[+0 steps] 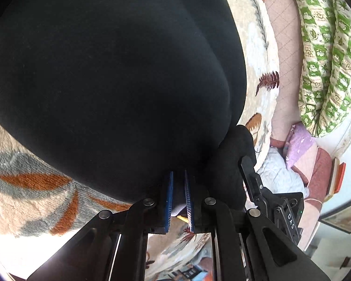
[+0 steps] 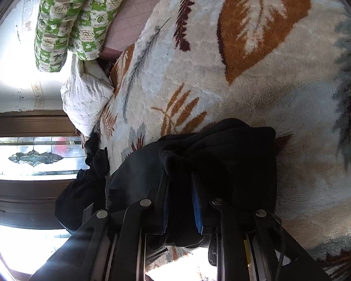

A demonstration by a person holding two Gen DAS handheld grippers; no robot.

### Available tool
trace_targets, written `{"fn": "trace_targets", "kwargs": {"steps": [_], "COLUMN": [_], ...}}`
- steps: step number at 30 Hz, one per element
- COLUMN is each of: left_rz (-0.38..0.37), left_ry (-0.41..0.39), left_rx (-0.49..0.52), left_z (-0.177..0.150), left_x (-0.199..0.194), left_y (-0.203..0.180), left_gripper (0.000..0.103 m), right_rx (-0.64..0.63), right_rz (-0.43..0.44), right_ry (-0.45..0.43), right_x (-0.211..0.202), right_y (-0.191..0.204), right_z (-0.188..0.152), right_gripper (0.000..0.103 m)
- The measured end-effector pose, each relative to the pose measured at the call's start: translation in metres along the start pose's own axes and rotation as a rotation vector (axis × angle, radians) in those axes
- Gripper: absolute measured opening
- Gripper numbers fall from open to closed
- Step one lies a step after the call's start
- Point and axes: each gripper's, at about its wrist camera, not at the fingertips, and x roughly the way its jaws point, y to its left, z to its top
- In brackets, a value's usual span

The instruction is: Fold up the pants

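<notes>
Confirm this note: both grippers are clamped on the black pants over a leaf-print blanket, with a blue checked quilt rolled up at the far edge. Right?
One slip: the rolled quilt is green checked, not blue, as the right wrist view shows. The rest stands: the left gripper and right gripper are each clamped on the black pants over the leaf-print blanket.

Your left black two-finger gripper with blue pads point(image 1: 179, 182) pinches black fabric point(image 1: 110, 70) – your right gripper point(image 2: 181, 187) clamps a thicker bunch.
</notes>
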Motion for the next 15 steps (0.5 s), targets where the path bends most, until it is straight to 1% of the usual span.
{"fn": "trace_targets", "kwargs": {"steps": [1,2,3,5,6,7,8,10,11,12,13,14,15], "left_rz": [0.005,0.017,0.029,0.066,0.087,0.115,0.148,0.208,0.249,0.281,0.303,0.318,0.324], "left_ry": [-0.003,-0.01,-0.02,-0.046,-0.063,-0.084,-0.104,-0.166,-0.201,-0.228,-0.24,-0.242,-0.233], "left_rx": [0.01,0.026,0.04,0.084,0.109,0.145,0.188,0.268,0.334,0.389,0.435,0.482,0.516], "left_z": [0.0,-0.002,-0.001,-0.005,-0.008,-0.011,-0.013,-0.02,-0.022,-0.024,-0.026,-0.025,-0.026], "left_x": [-0.003,-0.008,-0.011,-0.023,-0.029,-0.036,-0.044,-0.059,-0.068,-0.075,-0.079,-0.084,-0.086], "left_y": [0.0,-0.001,-0.002,-0.005,-0.007,-0.01,-0.015,-0.026,-0.035,-0.043,-0.051,-0.059,-0.066], "left_gripper": [0.01,0.01,0.011,0.013,0.015,0.023,0.029,0.047,0.051,0.057,0.064,0.068,0.076], "right_rx": [0.002,0.0,-0.009,-0.037,-0.055,-0.074,-0.088,-0.099,-0.094,-0.086,-0.076,-0.061,-0.039], "right_rz": [-0.01,-0.017,-0.018,-0.017,-0.013,-0.01,-0.003,0.04,0.06,0.074,0.087,0.104,0.126], "right_ry": [0.0,-0.004,-0.008,-0.017,-0.026,-0.036,-0.051,-0.08,-0.095,-0.111,-0.127,-0.139,-0.148], "right_x": [0.0,-0.002,-0.005,-0.013,-0.019,-0.027,-0.035,-0.054,-0.063,-0.071,-0.078,-0.083,-0.085], "right_y": [0.002,0.004,0.009,0.019,0.024,0.029,0.033,0.034,0.032,0.029,0.024,0.018,0.011], "right_z": [-0.001,-0.002,-0.003,-0.008,-0.011,-0.015,-0.019,-0.031,-0.038,-0.046,-0.054,-0.062,-0.068], "right_gripper": [0.02,0.024,0.032,0.035,0.035,0.035,0.035,0.037,0.041,0.045,0.046,0.047,0.047]}}
